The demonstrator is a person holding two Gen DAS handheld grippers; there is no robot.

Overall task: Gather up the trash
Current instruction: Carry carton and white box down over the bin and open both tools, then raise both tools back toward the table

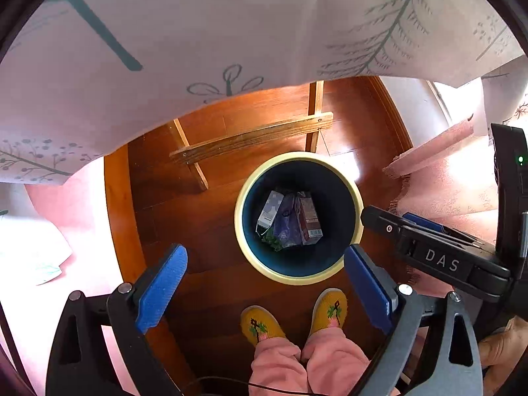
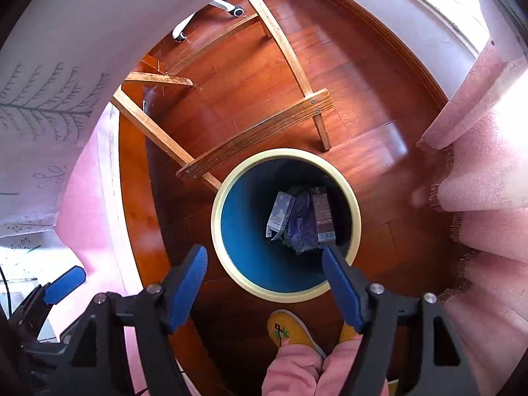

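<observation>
Looking straight down, both wrist views show one round trash bin (image 1: 298, 274) with a cream rim and dark blue inside, standing on the reddish wooden floor (image 1: 204, 224) near the middle of each frame. Three pieces of trash lie side by side at its bottom: one pale grey carton (image 1: 270, 211) on the left, one crumpled purple wrapper (image 1: 287, 224) in the middle, and one brown carton (image 1: 310, 221) with a barcode on the right; something small and green (image 1: 272, 244) peeks out under them, too dim to identify. The left gripper (image 1: 265, 293) fills the lower part of its own view, its two blue fingers (image 1: 161, 287) spread wide with nothing between them. The right gripper (image 2: 264, 292) is likewise spread and holds nothing, its two blue fingers (image 2: 186, 290) flanking the lower edge of the bin, one tip overlapping the rim in the picture. At the bottom of the left view stand two yellow embroidered slippers (image 1: 260, 325), with pink trouser legs (image 1: 297, 363) above them, just below the bin. Wooden table legs and a crossbar (image 1: 250, 138) sit above the bin, partly under a white tablecloth (image 1: 231, 26) printed with grey plants across the upper frame. Pink curtain fabric (image 2: 485, 178) hangs at the right edge of the right view.
</observation>
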